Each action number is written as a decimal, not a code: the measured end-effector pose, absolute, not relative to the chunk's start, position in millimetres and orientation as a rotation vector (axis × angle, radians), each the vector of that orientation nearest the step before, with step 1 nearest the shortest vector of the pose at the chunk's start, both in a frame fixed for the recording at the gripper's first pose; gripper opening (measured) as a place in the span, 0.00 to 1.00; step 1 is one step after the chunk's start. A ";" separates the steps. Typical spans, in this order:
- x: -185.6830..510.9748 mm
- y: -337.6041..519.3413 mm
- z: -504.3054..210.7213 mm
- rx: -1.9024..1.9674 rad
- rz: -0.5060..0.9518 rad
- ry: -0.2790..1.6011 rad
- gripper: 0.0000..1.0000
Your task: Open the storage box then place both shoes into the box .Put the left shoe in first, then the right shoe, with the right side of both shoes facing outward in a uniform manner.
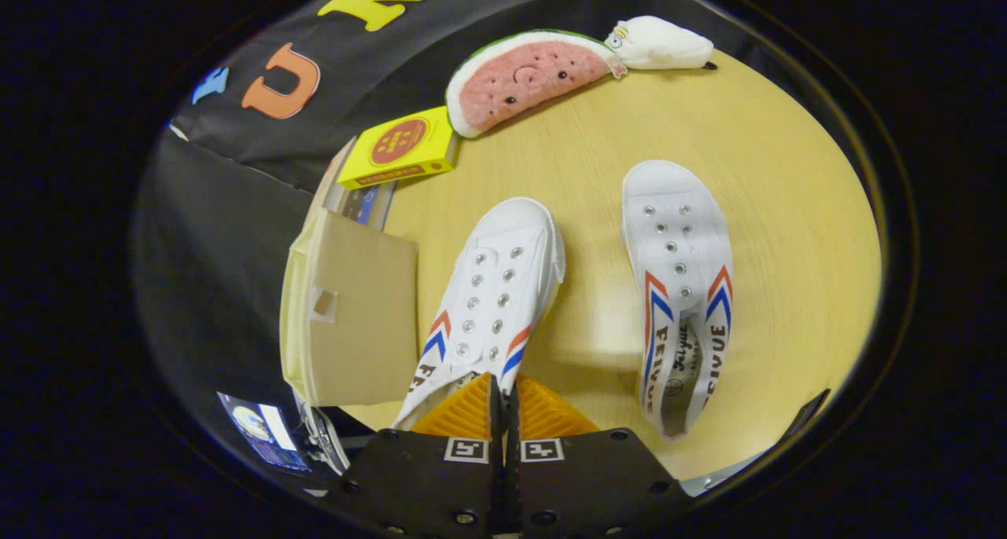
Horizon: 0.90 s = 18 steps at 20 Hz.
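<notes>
The heel end of the near white canvas shoe with red and blue chevron stripes (489,299) is hidden behind the claw (503,401), whose fingers are pinched together on the shoe's collar edge, so it's grasping that shoe. A second matching white canvas shoe (681,291) lies off to the claw's right on the pale wooden table (787,208), apart from the first one, with bare tabletop between and beyond them. Left of the claw sits a plain cardboard storage box (350,311) at the table's edge; hard to tell if it's open. Further ahead: a yellow carton (403,147), a plush watermelon slice (527,75) and a small white plush toy (661,43).
</notes>
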State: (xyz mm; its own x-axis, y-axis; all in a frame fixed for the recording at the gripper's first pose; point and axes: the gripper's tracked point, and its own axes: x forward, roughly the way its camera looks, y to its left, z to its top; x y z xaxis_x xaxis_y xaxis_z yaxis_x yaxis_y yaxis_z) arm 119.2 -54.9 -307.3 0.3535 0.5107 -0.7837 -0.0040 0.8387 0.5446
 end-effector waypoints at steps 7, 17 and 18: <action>124.4 14.6 -196.8 0.456 0.397 1.010 0.00; 123.6 217.8 -223.9 0.365 0.374 0.976 0.00; 120.9 235.4 -235.8 0.360 0.381 0.981 0.00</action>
State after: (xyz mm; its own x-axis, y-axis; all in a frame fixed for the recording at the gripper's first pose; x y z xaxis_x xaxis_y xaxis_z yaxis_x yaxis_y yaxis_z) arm 120.9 235.4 -235.8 0.5013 0.4661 -0.7290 -0.1479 0.8762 0.4586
